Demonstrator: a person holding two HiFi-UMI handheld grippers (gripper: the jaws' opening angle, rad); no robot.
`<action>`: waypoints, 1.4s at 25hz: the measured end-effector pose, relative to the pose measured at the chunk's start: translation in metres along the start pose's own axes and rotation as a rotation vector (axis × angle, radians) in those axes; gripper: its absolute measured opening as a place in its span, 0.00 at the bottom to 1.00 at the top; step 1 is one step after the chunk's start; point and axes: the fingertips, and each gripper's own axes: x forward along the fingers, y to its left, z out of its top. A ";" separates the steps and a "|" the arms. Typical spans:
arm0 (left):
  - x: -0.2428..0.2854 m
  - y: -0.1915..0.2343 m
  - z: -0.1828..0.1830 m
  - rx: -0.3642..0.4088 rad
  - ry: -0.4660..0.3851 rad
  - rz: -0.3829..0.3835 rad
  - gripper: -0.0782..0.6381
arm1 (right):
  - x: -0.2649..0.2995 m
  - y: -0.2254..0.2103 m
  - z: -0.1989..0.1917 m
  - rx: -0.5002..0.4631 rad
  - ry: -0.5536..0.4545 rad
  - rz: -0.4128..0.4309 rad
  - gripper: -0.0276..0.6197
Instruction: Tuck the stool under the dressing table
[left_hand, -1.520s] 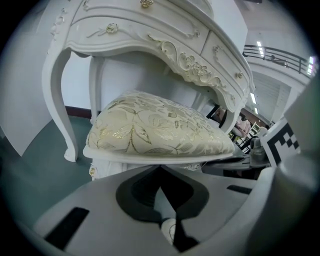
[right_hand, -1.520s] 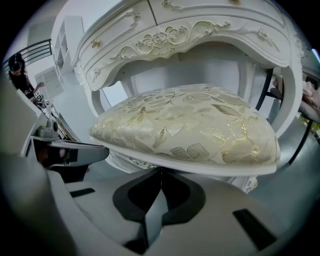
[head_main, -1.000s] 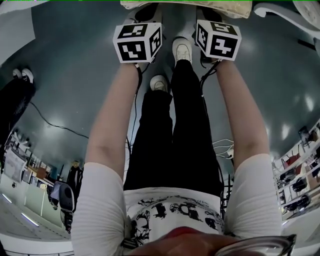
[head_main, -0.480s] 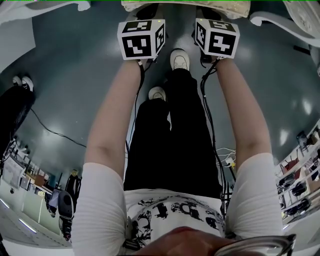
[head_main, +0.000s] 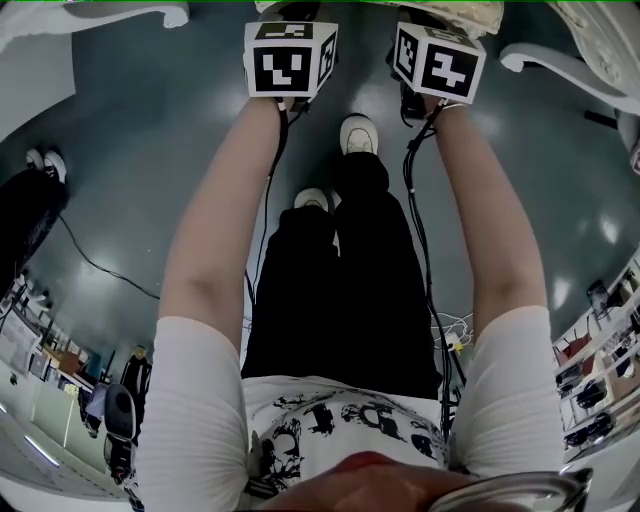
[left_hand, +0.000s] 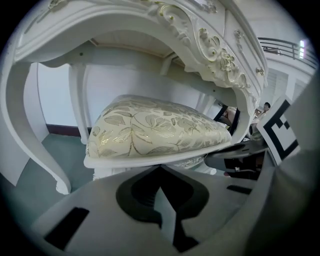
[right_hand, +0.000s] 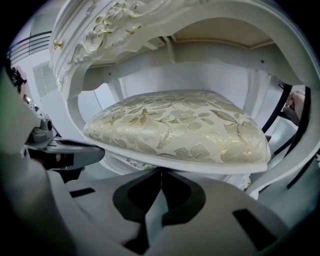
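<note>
The head view's top edge cuts off nearly all of the stool (head_main: 480, 14) and dressing table (head_main: 560, 62).

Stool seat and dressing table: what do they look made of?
Stool seat: upholstered fabric, cream with a slightly shiny gold leaf pattern, padded and domed. Dressing table: probably painted wood, glossy white, carved scrolls touched with gold; resin mouldings cannot be ruled out.

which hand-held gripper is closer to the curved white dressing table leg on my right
Right. The right hand-held gripper meets the floral cushioned stool's rim on that curved white leg's side; the left hand-held gripper sits farther across.
</note>
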 end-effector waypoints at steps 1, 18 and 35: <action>0.002 0.005 0.000 -0.008 0.002 0.001 0.13 | 0.003 0.000 0.002 -0.011 -0.001 -0.008 0.07; -0.024 0.015 0.003 -0.005 -0.016 0.034 0.13 | -0.021 0.025 0.006 -0.086 -0.057 0.021 0.07; -0.272 -0.069 0.103 0.007 -0.244 -0.094 0.13 | -0.264 0.103 0.084 -0.049 -0.353 0.136 0.07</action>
